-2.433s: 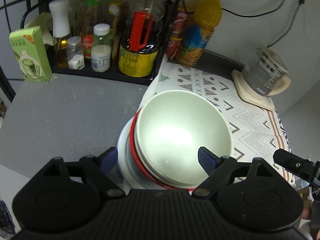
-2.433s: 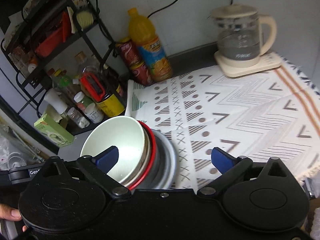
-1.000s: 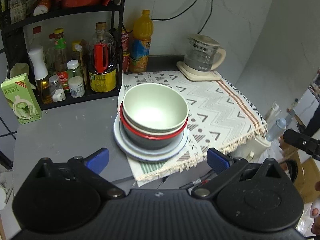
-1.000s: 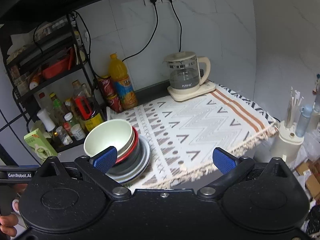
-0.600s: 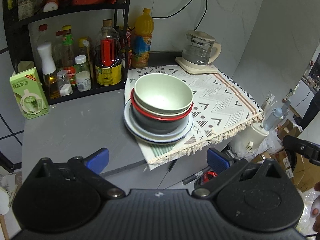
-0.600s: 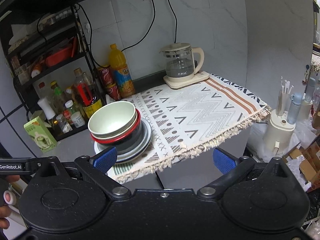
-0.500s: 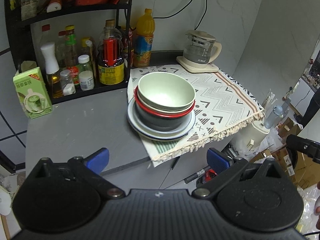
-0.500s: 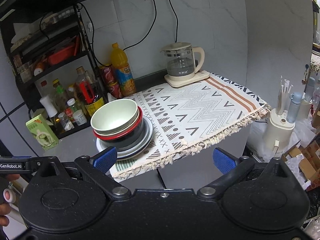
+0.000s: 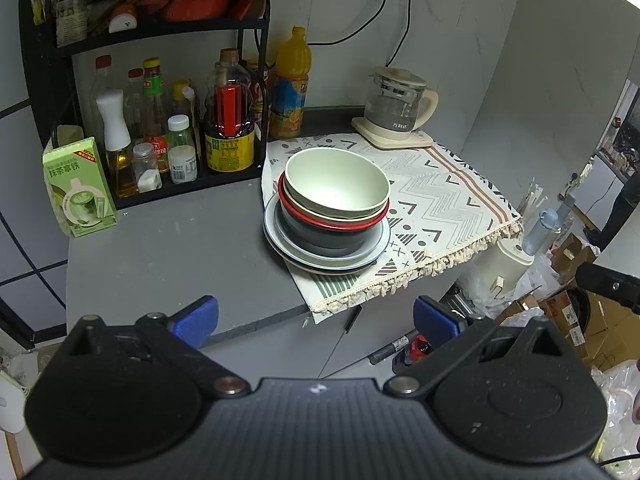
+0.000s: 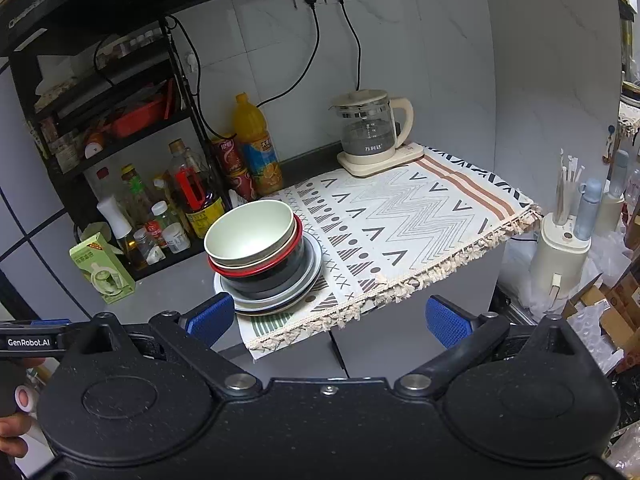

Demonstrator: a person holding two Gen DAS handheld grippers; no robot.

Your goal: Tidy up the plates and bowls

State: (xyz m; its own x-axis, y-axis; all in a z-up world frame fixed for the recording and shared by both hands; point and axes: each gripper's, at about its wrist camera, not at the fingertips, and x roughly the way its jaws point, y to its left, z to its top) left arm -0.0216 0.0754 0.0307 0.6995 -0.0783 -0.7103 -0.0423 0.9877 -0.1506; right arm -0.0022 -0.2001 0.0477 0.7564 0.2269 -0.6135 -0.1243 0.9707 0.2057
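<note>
A stack of crockery is seen on the grey worktop (image 9: 168, 248), resting partly on the left edge of a patterned cloth (image 9: 436, 196). A pale green bowl (image 9: 336, 182) is seated on top, mouth upward and tipped slightly. Beneath it a cream bowl rim, a red-rimmed bowl (image 9: 332, 222) and a dark bowl (image 9: 332, 238) are nested, all carried on a grey-blue plate (image 9: 280, 236). Further plate edges are glimpsed under that one, but their number cannot be made out.

The left gripper (image 9: 316, 318) is held well back from the stack, its jaws spread wide with nothing between them. The right gripper (image 10: 328, 318) is likewise held away, jaws apart and empty.

A glass kettle (image 10: 370, 132) is stood at the far corner of the cloth. The bottle rack (image 9: 152, 120) is cut off at the left frame edge.
</note>
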